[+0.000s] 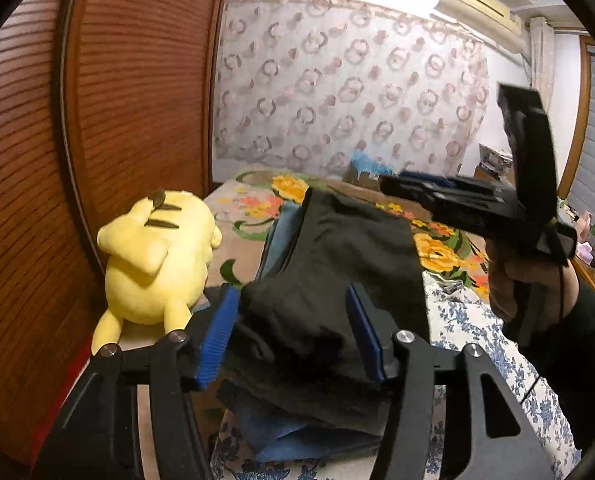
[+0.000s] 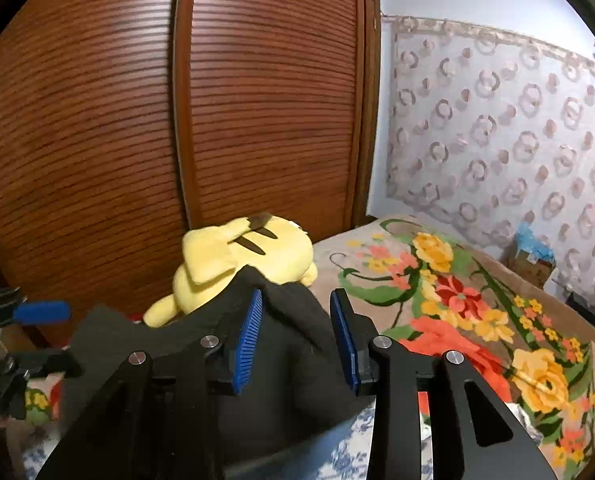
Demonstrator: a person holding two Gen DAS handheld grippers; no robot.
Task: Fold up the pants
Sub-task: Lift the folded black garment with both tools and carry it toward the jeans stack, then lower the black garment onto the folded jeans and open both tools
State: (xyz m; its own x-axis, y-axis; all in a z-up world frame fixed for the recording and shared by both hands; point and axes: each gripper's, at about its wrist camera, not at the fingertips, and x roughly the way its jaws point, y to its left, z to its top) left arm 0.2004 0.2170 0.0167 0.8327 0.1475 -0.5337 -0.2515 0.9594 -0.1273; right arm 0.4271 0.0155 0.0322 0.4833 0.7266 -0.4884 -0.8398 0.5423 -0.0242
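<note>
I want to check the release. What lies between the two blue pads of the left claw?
In the left wrist view, the bunched edge of the black pants lies between the open left claw's pads, which do not press it.

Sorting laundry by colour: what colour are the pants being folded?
Black. The pants show best in the left wrist view.

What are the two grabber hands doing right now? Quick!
Left gripper: open, black pants between its blue pads, not squeezed.
Right gripper: open, the same pants lying loose between its pads.
</note>
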